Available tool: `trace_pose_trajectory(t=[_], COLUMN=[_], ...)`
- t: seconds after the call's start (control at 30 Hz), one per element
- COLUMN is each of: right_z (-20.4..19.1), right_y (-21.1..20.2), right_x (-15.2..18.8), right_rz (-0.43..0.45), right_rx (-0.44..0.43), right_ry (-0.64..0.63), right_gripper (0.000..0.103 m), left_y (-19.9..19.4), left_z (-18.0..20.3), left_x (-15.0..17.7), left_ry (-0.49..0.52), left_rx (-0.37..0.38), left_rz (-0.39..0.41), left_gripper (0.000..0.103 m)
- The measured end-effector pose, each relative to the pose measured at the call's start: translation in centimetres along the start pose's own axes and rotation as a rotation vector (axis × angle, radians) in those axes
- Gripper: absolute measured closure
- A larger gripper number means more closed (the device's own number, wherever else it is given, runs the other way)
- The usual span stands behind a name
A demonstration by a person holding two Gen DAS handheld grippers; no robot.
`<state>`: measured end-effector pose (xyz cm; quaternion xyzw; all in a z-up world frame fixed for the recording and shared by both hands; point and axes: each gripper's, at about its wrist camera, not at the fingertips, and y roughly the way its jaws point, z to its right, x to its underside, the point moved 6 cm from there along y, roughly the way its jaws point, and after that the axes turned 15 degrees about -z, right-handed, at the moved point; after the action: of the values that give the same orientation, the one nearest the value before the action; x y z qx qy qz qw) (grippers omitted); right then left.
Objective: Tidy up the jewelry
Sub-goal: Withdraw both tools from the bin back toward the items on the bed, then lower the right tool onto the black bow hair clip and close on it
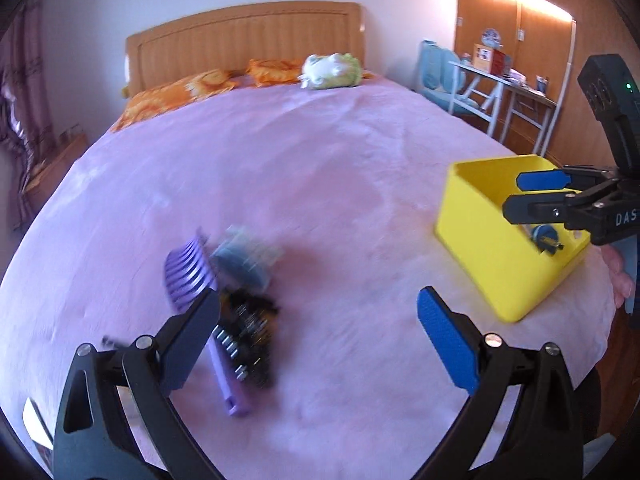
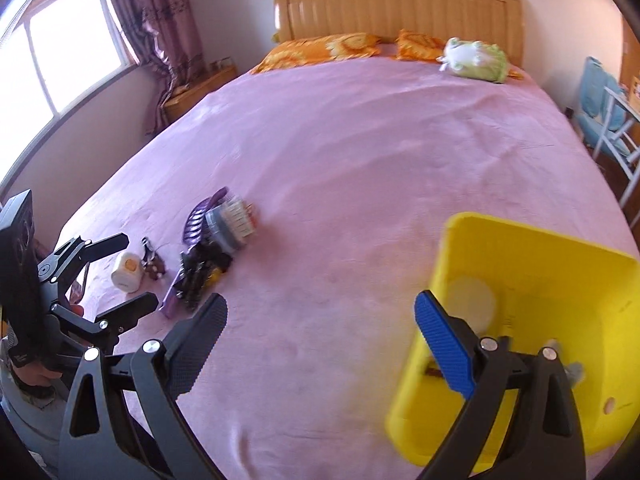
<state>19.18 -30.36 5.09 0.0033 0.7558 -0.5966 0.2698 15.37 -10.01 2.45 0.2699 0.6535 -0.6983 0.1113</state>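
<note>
The left gripper [image 1: 316, 332] hangs spread and empty over the accessory pile [image 1: 244, 328] at its ten o'clock — the right gripper [image 2: 320, 340], also spread and empty, hovers by the yellow bin [image 2: 520, 320] at three o'clock. Lower slowly, straddle one piece, pinch firmly.

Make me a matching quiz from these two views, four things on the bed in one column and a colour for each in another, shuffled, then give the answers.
Things:
1. bin
2. comb
3. pillows
4. small bottle

Colours:
A. orange
B. white with an orange spot
C. yellow
D. purple

Pairs: 1-C, 2-D, 3-A, 4-B.
</note>
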Motion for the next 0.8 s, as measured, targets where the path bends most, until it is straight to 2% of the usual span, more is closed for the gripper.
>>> trace_pose_trajectory(t=[0.2, 0.47, 0.6, 0.8], right_z=[-6.9, -12.0, -13.9, -15.7], right_y=[7.2, 12.9, 14.5, 15.8], right_x=[-0.6, -1.9, -2.1, -1.8], right_rz=[-0.111, -0.185, -0.208, -0.231], right_rx=[0.003, -0.011, -0.032, -0.038], right_ry=[-0.069, -0.091, -0.112, -0.153], right_gripper=[0.007, 0.007, 0.007, 0.007], left_y=[1.8, 1.1, 1.1, 1.3], left_z=[-5.8, -11.5, -13.0, -13.2], left_x=[5.3, 9.4, 10.4, 11.2], left_ry=[-0.08, -0.203, -0.226, -0.238], left_rx=[-0.037, -0.064, -0.092, -0.064], left_rz=[-0.058, -0.043, -0.039, -0.029], left_gripper=[0.007, 0.007, 0.007, 0.007])
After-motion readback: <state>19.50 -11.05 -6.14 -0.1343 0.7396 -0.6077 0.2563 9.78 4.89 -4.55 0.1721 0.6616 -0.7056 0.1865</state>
